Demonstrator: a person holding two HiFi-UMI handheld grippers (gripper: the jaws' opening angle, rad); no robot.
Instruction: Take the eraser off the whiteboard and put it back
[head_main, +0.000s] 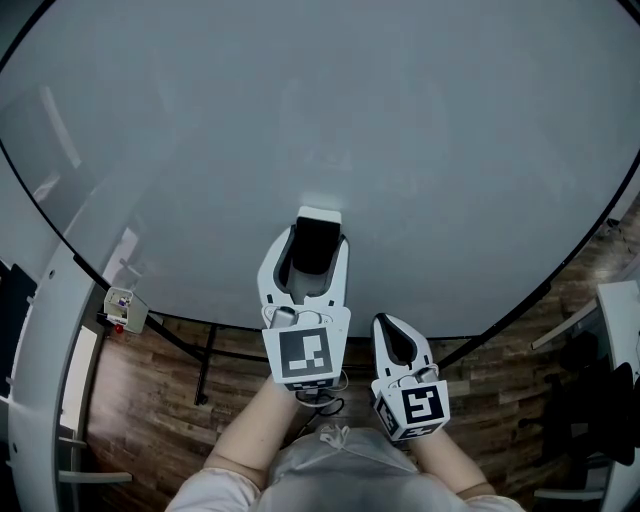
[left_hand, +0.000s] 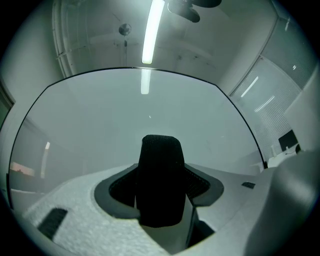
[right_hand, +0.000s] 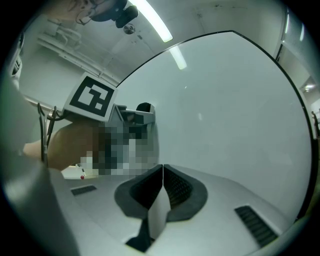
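The whiteboard (head_main: 330, 110) fills most of the head view and stands straight ahead in both gripper views. The eraser (head_main: 317, 245), dark felt with a white end, sits between the jaws of my left gripper (head_main: 316, 262), which is shut on it. In the left gripper view the eraser (left_hand: 160, 180) stands up black between the grey pads (left_hand: 205, 187), pointing at the whiteboard (left_hand: 100, 120). Whether it touches the board I cannot tell. My right gripper (head_main: 392, 335) hangs lower right, jaws shut on nothing, pads (right_hand: 176, 189) pressed together.
The board's black frame (head_main: 560, 275) curves across the bottom, with a stand leg (head_main: 205, 360) on the wooden floor (head_main: 150, 400). A small clip-like fitting (head_main: 122, 306) sits at the board's lower left. White furniture (head_main: 615, 330) stands at the right. The left gripper's marker cube (right_hand: 92, 97) shows in the right gripper view.
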